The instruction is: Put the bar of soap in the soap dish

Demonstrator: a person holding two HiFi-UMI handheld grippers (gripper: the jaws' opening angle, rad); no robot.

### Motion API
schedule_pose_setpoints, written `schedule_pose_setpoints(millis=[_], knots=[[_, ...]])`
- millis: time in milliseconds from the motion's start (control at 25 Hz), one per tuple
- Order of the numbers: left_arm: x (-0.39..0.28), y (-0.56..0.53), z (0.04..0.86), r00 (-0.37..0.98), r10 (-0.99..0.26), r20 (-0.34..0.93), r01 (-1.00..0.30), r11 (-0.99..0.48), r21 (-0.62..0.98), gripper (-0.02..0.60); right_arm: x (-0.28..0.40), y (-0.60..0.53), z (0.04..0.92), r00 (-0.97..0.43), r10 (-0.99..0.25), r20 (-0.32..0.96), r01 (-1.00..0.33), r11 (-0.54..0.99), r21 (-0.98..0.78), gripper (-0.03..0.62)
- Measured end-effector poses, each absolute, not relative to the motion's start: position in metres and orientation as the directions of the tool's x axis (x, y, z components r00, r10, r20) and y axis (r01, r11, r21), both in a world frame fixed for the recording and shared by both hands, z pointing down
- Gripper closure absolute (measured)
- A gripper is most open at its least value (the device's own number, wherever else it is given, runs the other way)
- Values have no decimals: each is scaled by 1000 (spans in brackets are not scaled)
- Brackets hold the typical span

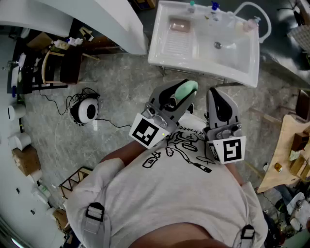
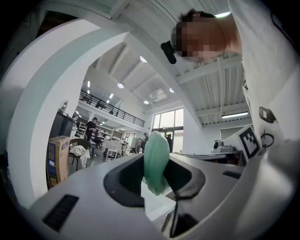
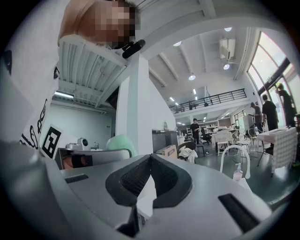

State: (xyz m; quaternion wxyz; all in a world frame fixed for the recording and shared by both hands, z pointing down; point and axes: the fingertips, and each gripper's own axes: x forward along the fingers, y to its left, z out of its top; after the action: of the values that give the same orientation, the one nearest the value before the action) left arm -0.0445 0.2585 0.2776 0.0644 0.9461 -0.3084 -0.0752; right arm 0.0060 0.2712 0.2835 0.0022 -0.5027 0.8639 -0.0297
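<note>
Clamped in the left gripper (image 1: 186,97): the bar of soap (image 1: 185,90), pale mint green, smooth and matte, oval with rounded ends and soft edges. In the left gripper view, set on edge between the black pads (image 2: 126,176), narrow side toward the camera, upper end poking well above the jaws, lower end tapering down into the gap (image 2: 156,161). Jaws held partly apart by the bar, pressing on both of its flat faces.

Held in the air over the grey stone floor (image 1: 121,77), short of the front edge of the white sink (image 1: 203,65) and not yet over it.

Beside it, level and near, the right gripper (image 1: 219,97): jaws drawn together, tips meeting, nothing between them in the right gripper view (image 3: 149,180). Off to the left of that view, the green bar again (image 3: 119,143).

At the back left corner of the sink, at the head of the ribbed washboard (image 1: 175,43): the pinkish soap dish (image 1: 179,25), well apart from the bar. Small bottles (image 1: 214,7) along the back edge.
</note>
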Motion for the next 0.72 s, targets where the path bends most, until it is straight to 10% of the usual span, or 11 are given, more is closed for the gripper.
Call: schedule_pose_setpoints(millis=[720], knots=[[-3, 285, 281, 795, -601, -81, -583, -794, 173, 462, 45, 299, 285, -517, -856, 7, -852, 514, -95, 571]])
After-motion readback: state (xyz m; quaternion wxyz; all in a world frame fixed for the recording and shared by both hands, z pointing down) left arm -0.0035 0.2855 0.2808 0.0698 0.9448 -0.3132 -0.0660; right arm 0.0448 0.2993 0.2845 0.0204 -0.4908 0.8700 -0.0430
